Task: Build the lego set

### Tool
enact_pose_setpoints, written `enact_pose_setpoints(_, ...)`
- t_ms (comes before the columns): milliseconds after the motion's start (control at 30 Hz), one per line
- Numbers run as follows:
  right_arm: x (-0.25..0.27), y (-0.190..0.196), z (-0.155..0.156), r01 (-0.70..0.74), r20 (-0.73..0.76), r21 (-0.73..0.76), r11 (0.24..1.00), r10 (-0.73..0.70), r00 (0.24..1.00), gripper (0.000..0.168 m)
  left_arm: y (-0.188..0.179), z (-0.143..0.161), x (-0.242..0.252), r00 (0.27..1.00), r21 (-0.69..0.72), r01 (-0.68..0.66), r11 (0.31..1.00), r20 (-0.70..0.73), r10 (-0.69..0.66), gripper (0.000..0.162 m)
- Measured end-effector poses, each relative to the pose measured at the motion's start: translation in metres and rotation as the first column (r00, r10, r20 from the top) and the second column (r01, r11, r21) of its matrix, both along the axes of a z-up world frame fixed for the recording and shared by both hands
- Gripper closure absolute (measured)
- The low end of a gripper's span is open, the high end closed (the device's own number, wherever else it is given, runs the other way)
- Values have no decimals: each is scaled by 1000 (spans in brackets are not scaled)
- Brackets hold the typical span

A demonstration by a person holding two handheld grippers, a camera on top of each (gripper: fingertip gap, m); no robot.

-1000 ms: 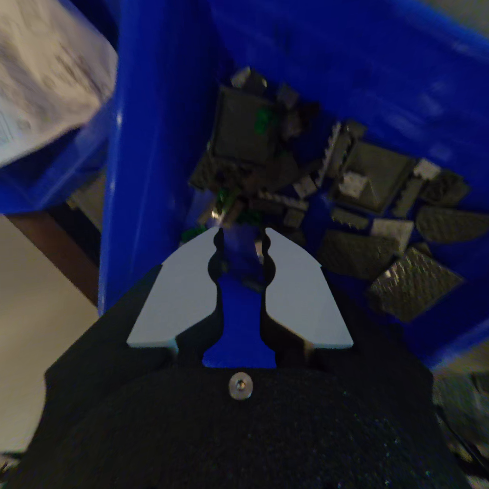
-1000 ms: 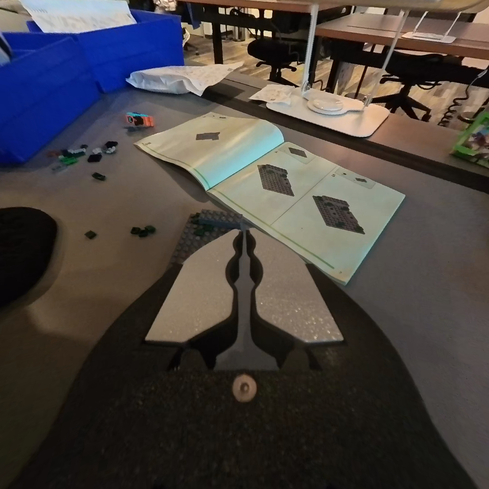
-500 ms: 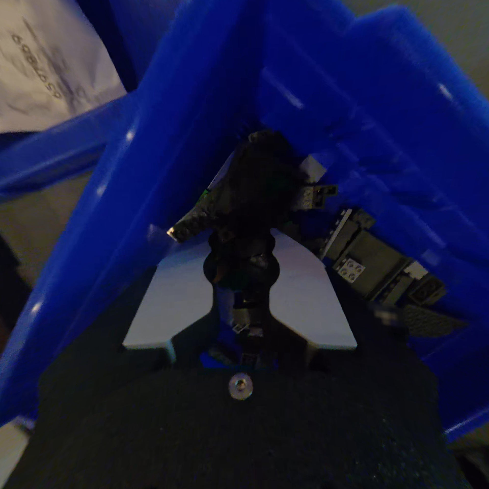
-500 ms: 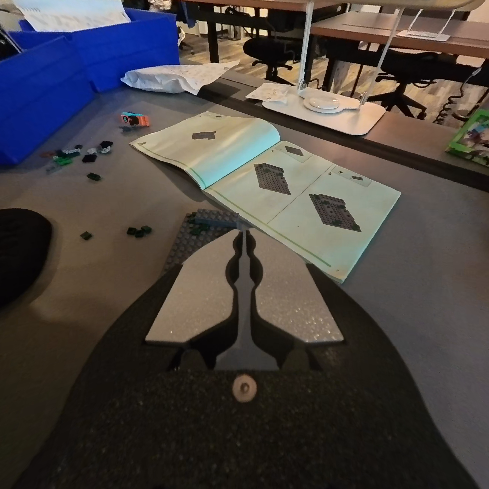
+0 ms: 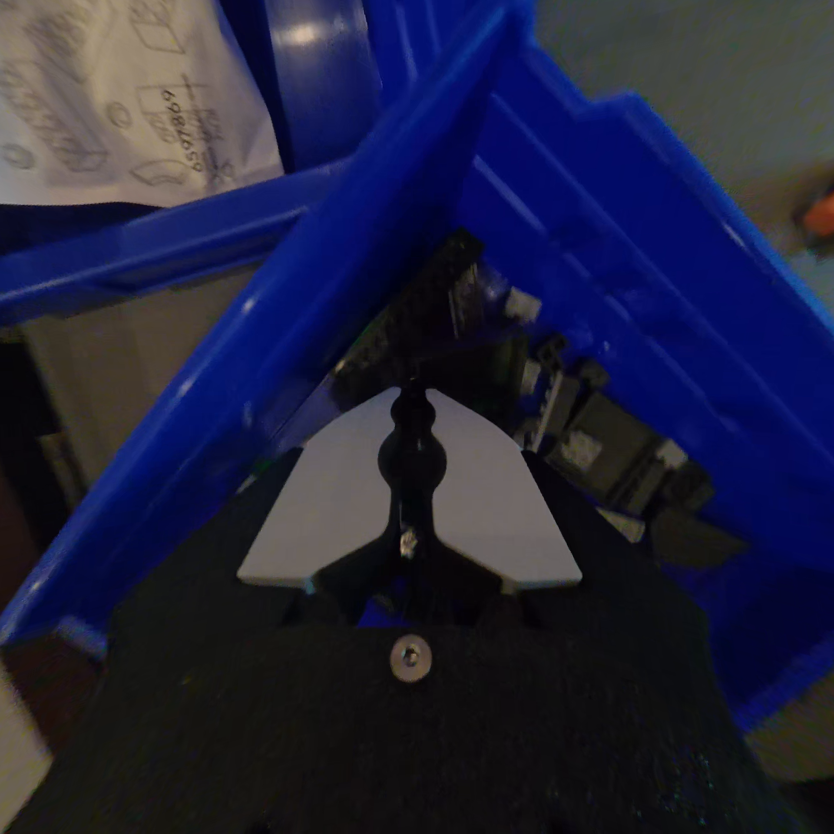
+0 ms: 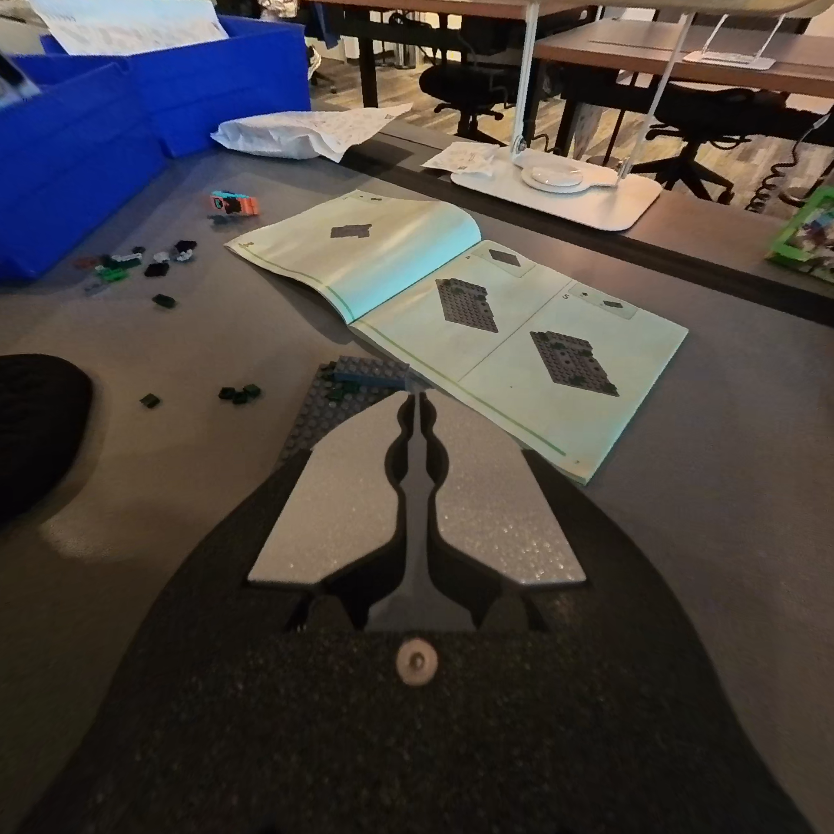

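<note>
Blue bin (image 5: 609,252) fills the frame centre; since the previous frame the left gripper (image 5: 413,390) has clenched – whether on a piece cannot be told – among dark lego pieces (image 5: 600,433). Right gripper (image 6: 415,395), unchanged, is clenched at the grey baseplate (image 6: 325,406) – lower centre, beside the open instruction booklet (image 6: 474,316).

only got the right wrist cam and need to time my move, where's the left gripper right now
Observer: The left gripper is down inside a blue bin, pointing into a corner.
Operator: is it open
Observer: No, its jaws are almost closed, with the tips against dark lego pieces. I cannot tell whether one is gripped.
Operator: any more pieces in there
Observer: Yes, more gray pieces lie along the bin's right wall.
</note>
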State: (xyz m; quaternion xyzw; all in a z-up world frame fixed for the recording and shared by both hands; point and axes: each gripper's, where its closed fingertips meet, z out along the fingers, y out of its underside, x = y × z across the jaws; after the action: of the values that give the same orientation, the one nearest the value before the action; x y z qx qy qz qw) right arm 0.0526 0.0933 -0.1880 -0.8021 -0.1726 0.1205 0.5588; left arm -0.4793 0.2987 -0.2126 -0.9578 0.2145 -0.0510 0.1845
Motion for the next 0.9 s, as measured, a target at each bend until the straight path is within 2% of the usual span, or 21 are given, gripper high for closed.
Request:
enact_pose_setpoints(33,0,0,0,0,-1,2,1000,0,1000,166,-5,6,-2,1000,5,12,1000,-8,-12,157)
enact_pose_setpoints(200,-1,0,1,-3,2,4,1000,3,1000,166,-39,35,-12,993,1,99,995,-64,-98,157)
enact_pose_setpoints(300,-1,0,1,-4,6,6,1000,4,1000,167,-67,40,-15,980,-44,162,986,-113,-166,157)
enact_pose_setpoints(533,0,0,3,8,11,18,1000,-9,1000,167,-114,21,-7,945,-154,255,955,-170,-280,157)
enact_pose_setpoints(900,7,1,6,51,28,42,998,-52,998,168,-134,2,-18,936,-196,252,948,-198,-290,155)
